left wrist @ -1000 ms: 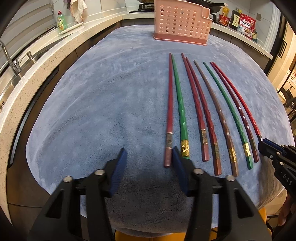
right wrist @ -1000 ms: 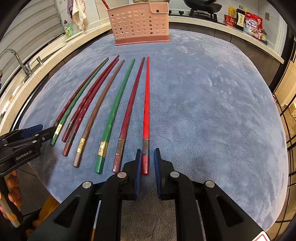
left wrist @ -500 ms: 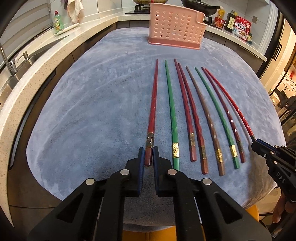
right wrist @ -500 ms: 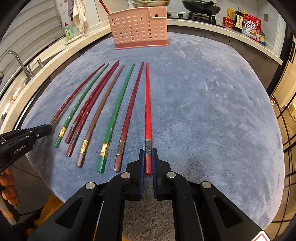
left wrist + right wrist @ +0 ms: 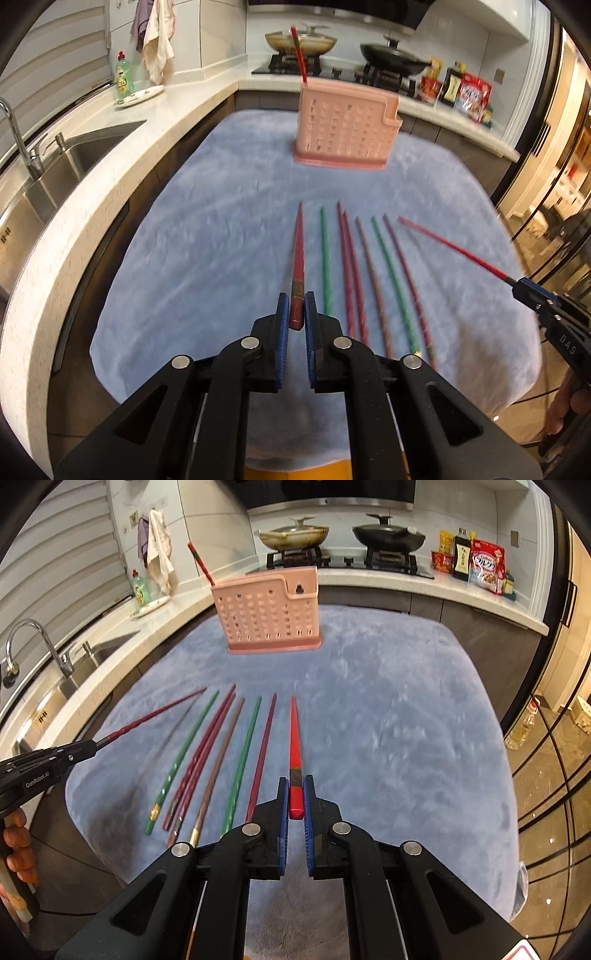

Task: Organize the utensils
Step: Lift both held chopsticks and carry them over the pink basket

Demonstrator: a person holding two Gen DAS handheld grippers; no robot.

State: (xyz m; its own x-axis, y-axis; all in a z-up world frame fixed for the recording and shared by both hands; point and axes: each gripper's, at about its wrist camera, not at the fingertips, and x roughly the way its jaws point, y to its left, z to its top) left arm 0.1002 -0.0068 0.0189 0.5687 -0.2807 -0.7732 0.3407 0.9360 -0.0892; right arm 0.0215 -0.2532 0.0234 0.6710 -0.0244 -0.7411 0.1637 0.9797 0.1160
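My left gripper (image 5: 296, 314) is shut on the butt of a dark red chopstick (image 5: 298, 258) and holds it lifted above the blue mat. My right gripper (image 5: 295, 797) is shut on a bright red chopstick (image 5: 294, 738), also lifted; it shows in the left wrist view (image 5: 454, 249) too. Several chopsticks, among them a green one (image 5: 243, 753), lie side by side on the mat. A pink perforated utensil holder (image 5: 345, 134) stands at the far end with one red chopstick (image 5: 298, 55) upright in it.
The blue fleece mat (image 5: 388, 720) covers the counter. A sink (image 5: 66, 155) with tap lies to the left. A stove with pans (image 5: 291, 537) and food packets (image 5: 487, 568) sit behind the holder. Glass doors are to the right.
Both grippers closed on a chopstick end, then lifted them off the mat; both cameras rose and tilted up, so the holder and the kitchen behind it show more.
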